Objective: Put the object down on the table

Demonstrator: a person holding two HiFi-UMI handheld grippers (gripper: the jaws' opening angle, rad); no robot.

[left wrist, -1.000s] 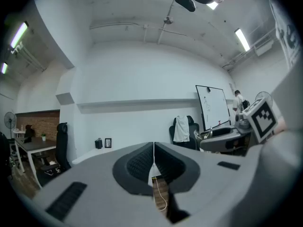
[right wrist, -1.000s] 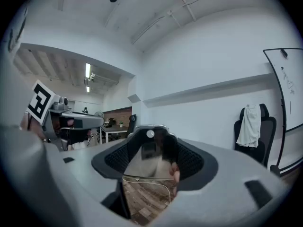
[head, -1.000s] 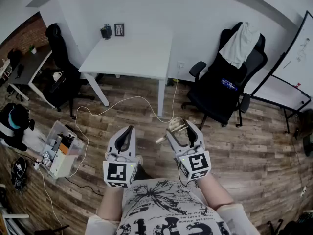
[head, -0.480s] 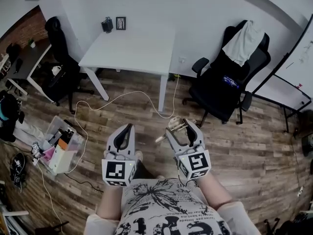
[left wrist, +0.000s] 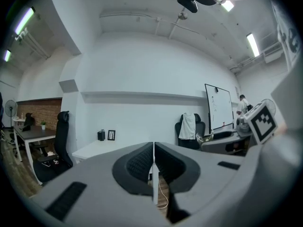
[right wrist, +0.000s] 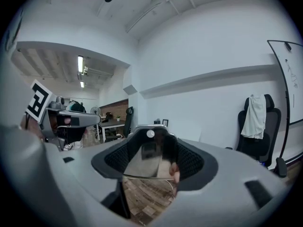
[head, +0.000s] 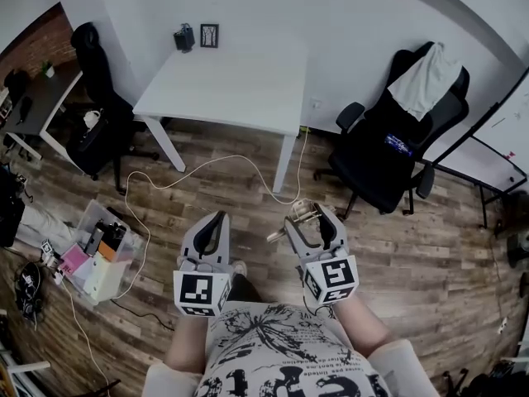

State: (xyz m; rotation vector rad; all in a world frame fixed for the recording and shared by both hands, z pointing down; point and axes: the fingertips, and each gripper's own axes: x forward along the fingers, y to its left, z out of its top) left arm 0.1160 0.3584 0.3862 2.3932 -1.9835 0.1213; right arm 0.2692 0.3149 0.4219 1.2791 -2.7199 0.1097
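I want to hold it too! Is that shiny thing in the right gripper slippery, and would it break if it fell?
Probably slippery: the shiny thing mirrors the room like glass or polished metal. It seems stiff, not bending between the fingers. If glass, it might break on the wooden floor.

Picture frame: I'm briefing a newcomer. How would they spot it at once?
Find the white table against the back wall. At its far left corner stand two small things; the picture frame is the right one, flat and black-rimmed with a pale middle, unlike the bulky dark object beside it.
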